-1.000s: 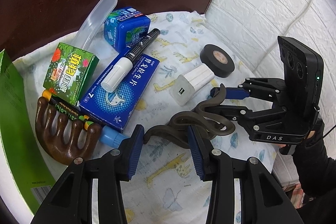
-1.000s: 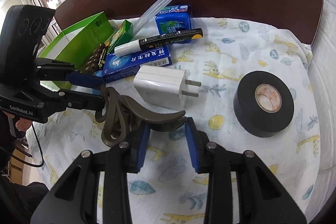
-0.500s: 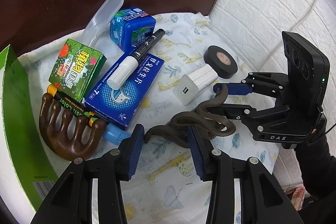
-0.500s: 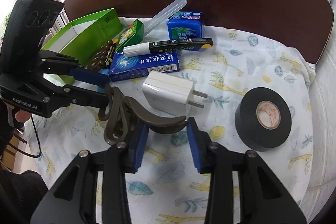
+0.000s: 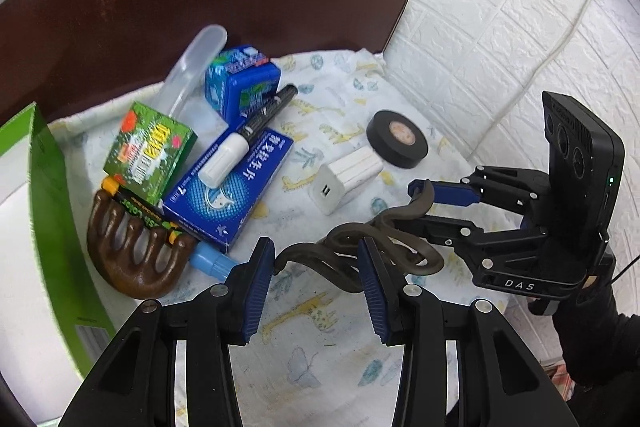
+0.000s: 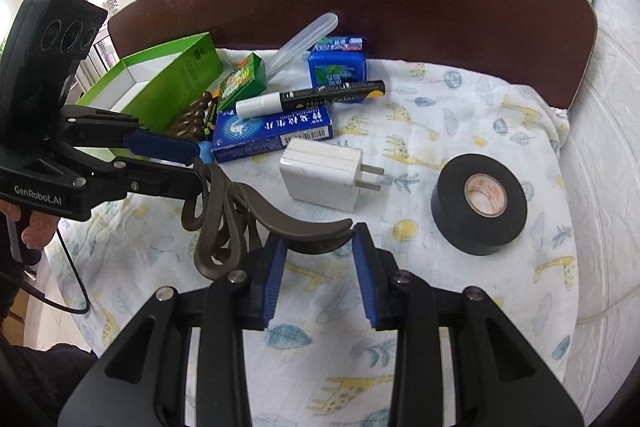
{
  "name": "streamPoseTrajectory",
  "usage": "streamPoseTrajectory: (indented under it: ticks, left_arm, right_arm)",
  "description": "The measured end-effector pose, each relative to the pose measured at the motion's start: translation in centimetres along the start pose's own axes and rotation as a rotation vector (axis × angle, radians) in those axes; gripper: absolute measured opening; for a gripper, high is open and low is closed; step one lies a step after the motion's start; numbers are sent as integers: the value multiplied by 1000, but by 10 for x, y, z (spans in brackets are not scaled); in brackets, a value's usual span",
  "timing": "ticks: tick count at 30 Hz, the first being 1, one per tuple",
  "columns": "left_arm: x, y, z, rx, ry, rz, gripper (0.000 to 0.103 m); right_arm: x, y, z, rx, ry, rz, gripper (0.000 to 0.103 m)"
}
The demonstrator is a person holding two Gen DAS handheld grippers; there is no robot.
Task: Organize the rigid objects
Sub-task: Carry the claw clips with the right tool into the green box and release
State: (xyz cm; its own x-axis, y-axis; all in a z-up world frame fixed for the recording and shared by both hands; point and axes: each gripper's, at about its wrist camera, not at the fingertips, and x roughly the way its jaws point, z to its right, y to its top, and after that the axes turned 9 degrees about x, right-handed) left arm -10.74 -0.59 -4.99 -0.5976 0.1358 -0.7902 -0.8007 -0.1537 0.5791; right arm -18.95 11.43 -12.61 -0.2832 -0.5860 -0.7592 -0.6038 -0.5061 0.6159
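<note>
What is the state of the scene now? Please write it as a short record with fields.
surface: cloth with giraffe print
held object: dark wavy hair clip, both grippers closed on it
left gripper: grips one end of the clip
right gripper: grips the other end
near the clip: white charger, prongs toward the black tape roll
behind: marker lying on the flat blue box
container: green box at the cloth's edge, open

"GenRobot.AI" on left gripper (image 6: 192,163); "DAS" on right gripper (image 5: 416,203); "Flash Color" on black marker (image 6: 320,97).
</note>
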Motion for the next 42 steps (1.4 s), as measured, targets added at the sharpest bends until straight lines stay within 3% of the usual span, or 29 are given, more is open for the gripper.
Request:
streamPoseTrajectory:
  ticks: [10,19,24,33,42]
  left_arm:
    - [-79,-9,-19,-15,123,119,42]
    - [-177,-52,-78,-94,329,188,43]
    - [-212,-87,-115,-161,400,202,43]
    - [-237,-143,-181,-303,428,203,44]
    - [-214,-168,-211,-348,402,158,44]
  right_arm:
    - [-19,29,-52,-32,42,92,33]
    - [3,70,-160,-121,182,126,35]
    - [32,88,-222,-167,252,86,35]
    - [86,98,-305,-231,285,-10,35]
    - [127,93,-327,-254,231,-125,35]
